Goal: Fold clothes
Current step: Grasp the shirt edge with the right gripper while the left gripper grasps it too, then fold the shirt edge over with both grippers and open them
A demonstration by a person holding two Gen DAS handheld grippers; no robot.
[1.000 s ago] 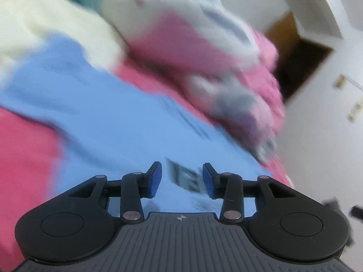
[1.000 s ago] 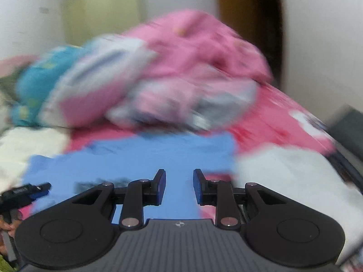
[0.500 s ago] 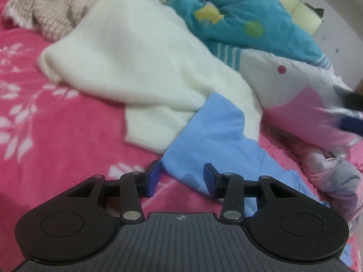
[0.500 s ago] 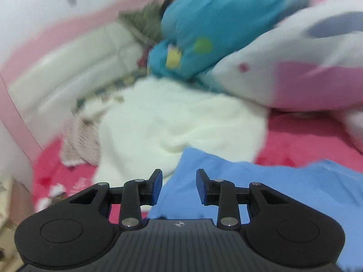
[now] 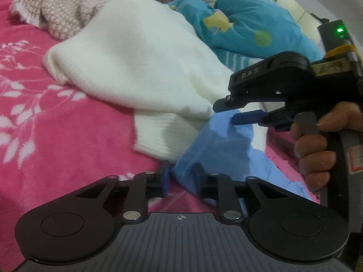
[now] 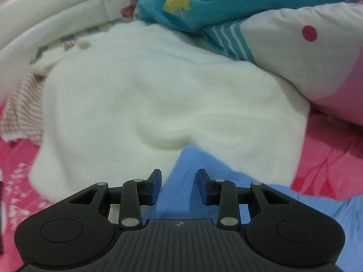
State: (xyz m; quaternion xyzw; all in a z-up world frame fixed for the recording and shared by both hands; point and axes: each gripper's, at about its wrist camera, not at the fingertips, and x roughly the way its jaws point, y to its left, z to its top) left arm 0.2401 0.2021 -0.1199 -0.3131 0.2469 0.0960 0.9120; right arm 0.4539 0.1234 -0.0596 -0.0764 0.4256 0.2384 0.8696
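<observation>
Blue shirt (image 5: 217, 149) lies on the pink bedspread (image 5: 56, 124), its sleeve end partly over the white sweater (image 5: 140, 68). Left gripper (image 5: 181, 179) is parted around the sleeve's lower edge, not clamped; right gripper (image 6: 179, 181) is also held apart, straddling the sleeve tip, nothing pinched. Two corners appear bracketed so the sleeve can be folded inward.

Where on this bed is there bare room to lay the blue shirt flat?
Bare pink bedspread lies left of the white sweater and ahead of the left tongs. A smaller patch sits right of the sweater, below the spotted pillow. Crowded beyond: knit garment, teal quilt. The blue shirt overlaps the sweater.
</observation>
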